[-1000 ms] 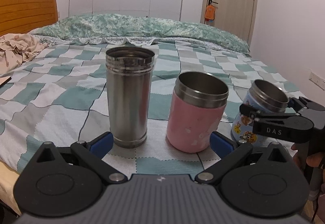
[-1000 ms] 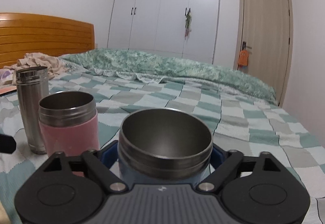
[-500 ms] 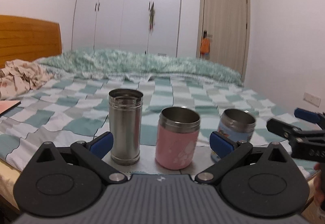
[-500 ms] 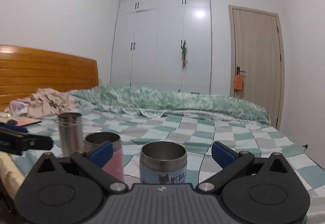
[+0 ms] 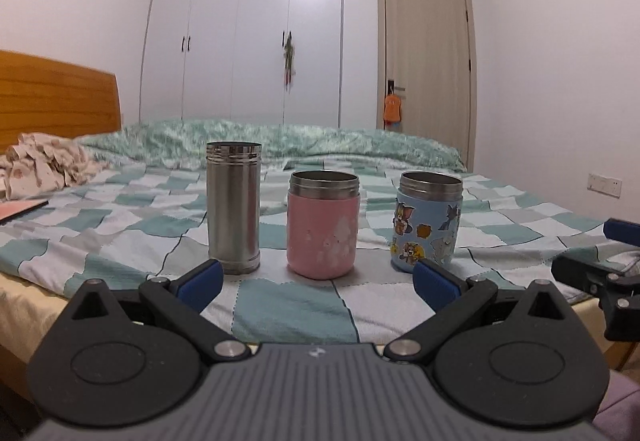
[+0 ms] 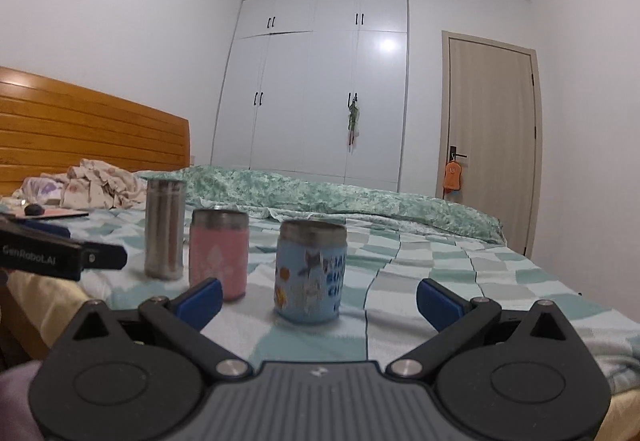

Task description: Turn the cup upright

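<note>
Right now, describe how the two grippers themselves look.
Both look alike: the left gripper and right gripper have black linkage arms with silver pivot pins, round black discs, a ribbed grey body and blue finger pads. White "GenRobot.AI" lettering marks the left one's side.

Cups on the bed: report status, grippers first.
Left gripper open, empty. Right gripper open, empty. Steel cup, pink cup, blue cartoon cup all upright, mouths up, in a row on bedspread. Nothing in the way.

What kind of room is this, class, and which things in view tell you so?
A bedroom: a bed with a checked quilt, a wooden headboard, and a white wardrobe by the door.
</note>
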### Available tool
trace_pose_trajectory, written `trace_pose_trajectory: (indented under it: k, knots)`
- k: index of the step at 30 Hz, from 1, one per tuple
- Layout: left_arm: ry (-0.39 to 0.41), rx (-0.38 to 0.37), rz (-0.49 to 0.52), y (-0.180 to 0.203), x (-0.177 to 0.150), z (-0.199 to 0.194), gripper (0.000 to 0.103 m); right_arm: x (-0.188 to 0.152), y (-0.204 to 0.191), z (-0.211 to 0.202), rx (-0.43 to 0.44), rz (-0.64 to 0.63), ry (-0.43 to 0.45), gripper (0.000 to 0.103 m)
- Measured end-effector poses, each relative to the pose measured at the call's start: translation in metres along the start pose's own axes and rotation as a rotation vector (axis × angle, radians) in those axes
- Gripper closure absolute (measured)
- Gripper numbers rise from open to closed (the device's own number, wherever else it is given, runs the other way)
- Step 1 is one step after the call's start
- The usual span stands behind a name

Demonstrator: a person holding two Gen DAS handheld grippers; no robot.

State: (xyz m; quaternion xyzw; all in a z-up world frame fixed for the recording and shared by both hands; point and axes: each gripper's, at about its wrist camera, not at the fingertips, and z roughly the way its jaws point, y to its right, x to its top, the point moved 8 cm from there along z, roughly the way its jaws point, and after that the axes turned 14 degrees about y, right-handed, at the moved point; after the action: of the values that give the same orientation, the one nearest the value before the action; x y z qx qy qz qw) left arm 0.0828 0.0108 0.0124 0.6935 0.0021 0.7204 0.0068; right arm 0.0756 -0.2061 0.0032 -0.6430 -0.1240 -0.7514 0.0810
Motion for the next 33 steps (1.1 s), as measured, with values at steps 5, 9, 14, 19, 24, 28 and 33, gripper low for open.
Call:
trace_pose_trajectory:
  k: [5, 9, 14, 19, 24, 28, 33]
  knots:
    - [0.046, 0.011, 0.013, 0.005, -0.013, -0.008, 0.000, -0.008, 0.001, -0.012, -0.047, -0.031, 0.018, 0.000]
    - [0.046, 0.017, 0.036, 0.008, -0.018, -0.008, 0.000, -0.008, 0.005, -0.016, -0.051, -0.018, 0.037, 0.000]
    - [0.050, 0.014, 0.033, 0.008, -0.020, -0.008, 0.000, -0.010, 0.006, -0.016, -0.051, -0.010, 0.034, 0.000]
    - [0.053, 0.008, 0.028, 0.008, -0.020, -0.008, 0.000, -0.011, 0.007, -0.015, -0.052, -0.005, 0.033, 0.000]
    - [0.057, 0.006, 0.032, 0.009, -0.021, -0.009, 0.000, -0.011, 0.008, -0.013, -0.055, 0.000, 0.032, 0.000]
    - [0.059, 0.006, 0.034, 0.009, -0.021, -0.009, 0.000, -0.011, 0.008, -0.013, -0.056, 0.000, 0.032, 0.000]
    - [0.061, 0.005, 0.034, 0.009, -0.020, -0.009, 0.000, -0.011, 0.009, -0.015, -0.057, 0.006, 0.035, 0.000]
